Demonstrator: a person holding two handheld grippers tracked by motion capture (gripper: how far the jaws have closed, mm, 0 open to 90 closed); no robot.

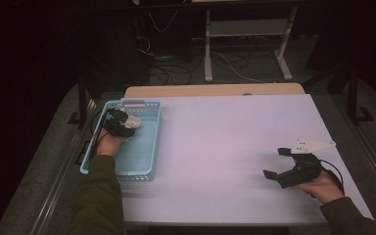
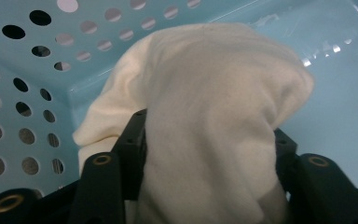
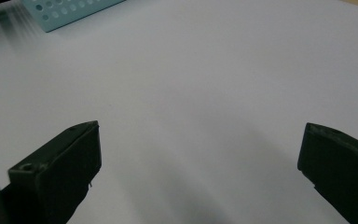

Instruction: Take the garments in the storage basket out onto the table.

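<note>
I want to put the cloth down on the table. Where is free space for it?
The white table is bare between the blue basket and the right gripper. The basket's far end is crowded by the left gripper and the cream cloth.

high: above, looking down on table (image 1: 235, 147) | tool views: close (both share basket (image 1: 152, 147))

No readable text, label, brand, number or sign is to be found in any of the views. No lettering can be made out on the pale blue basket (image 1: 149, 147), the cream cloth (image 2: 205, 116) or the white tabletop (image 1: 235, 147).
</note>
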